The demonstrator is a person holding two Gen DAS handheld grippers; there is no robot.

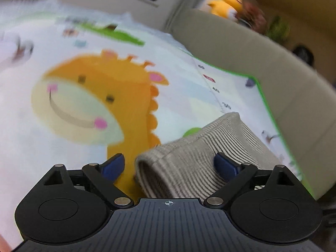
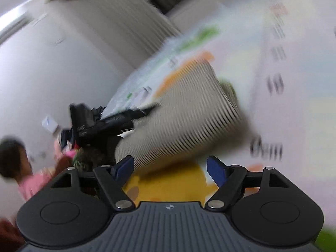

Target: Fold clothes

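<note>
A folded beige garment with thin dark stripes lies on a play mat printed with a cartoon giraffe. My left gripper is open, its blue fingertips wide apart, and the garment's folded end sits between them. In the right wrist view the same striped garment lies ahead and slightly left of my right gripper, which is open and holds nothing. The left gripper shows there as a black device at the garment's left edge. That view is heavily blurred.
A beige sofa curves behind the mat's green edge, with yellow plush toys on top. A child in pink stands at the left of the right wrist view, by a white wall.
</note>
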